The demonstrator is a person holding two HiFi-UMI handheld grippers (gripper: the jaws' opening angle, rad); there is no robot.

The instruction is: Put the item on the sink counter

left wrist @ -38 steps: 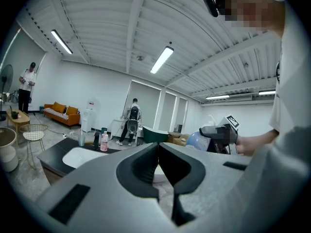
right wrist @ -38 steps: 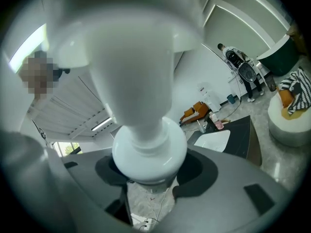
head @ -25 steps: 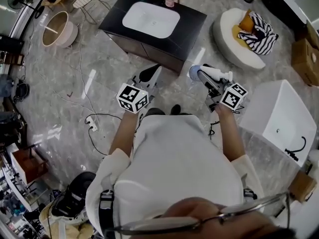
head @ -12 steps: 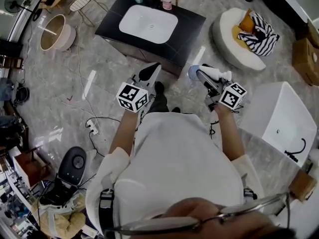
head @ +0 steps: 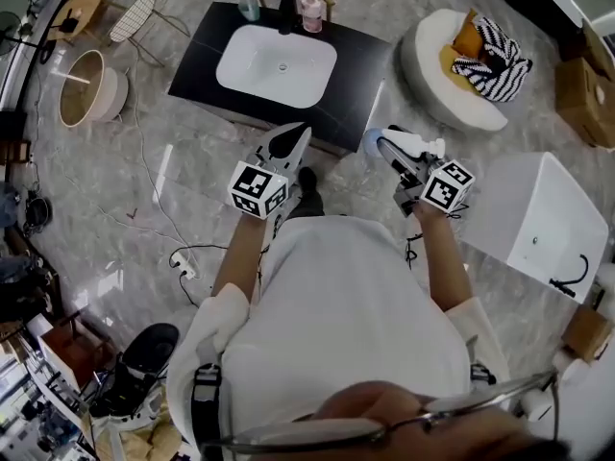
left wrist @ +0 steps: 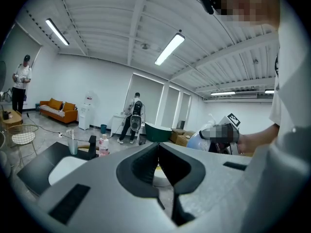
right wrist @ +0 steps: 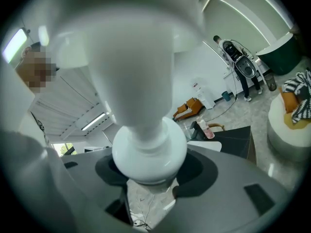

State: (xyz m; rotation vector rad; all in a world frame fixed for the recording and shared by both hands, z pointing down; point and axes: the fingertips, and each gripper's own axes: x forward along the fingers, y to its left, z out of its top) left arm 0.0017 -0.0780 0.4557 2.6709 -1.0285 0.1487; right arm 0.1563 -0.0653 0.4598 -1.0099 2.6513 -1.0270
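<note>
R gripper (head: 392,148) clamps white bottle (head: 415,141); L gripper (head: 293,137) jaws together, empty. Sink counter (head: 357,63) ahead: cup (head: 249,8), tap (head: 286,13), pink bottle (head: 310,12) along back edge, basin (head: 277,65) mid.

Counter (head: 360,65) top: black, matt, smooth. Basin (head: 277,65) set in it: white, glossy, looked ceramic.

Pink bottle (head: 309,10) at the counter's back edge: clear-tinted, looked plastic.

Floor (head: 144,181): grey veined stone look, polished, showed streaks of lamp glare.

Bottle (right wrist: 146,149): neck and collar white, smooth, glossy, plastic-looking. Body pale blue and translucent in the head view.

Left gripper (left wrist: 158,149) and right gripper (head: 389,147): shells grey, matt, plastic-looking. Marker cubes matt, printed black on white.

Round seat (head: 432,89): off-white, matt, looked upholstered. On it a striped cloth (head: 498,65), black and white, soft folds.

Boxes (head: 586,89): brown cardboard, dull.

Bathtub (head: 538,209): white, smooth, glossy.

Shirt (head: 336,315): white cloth, matt.
</note>
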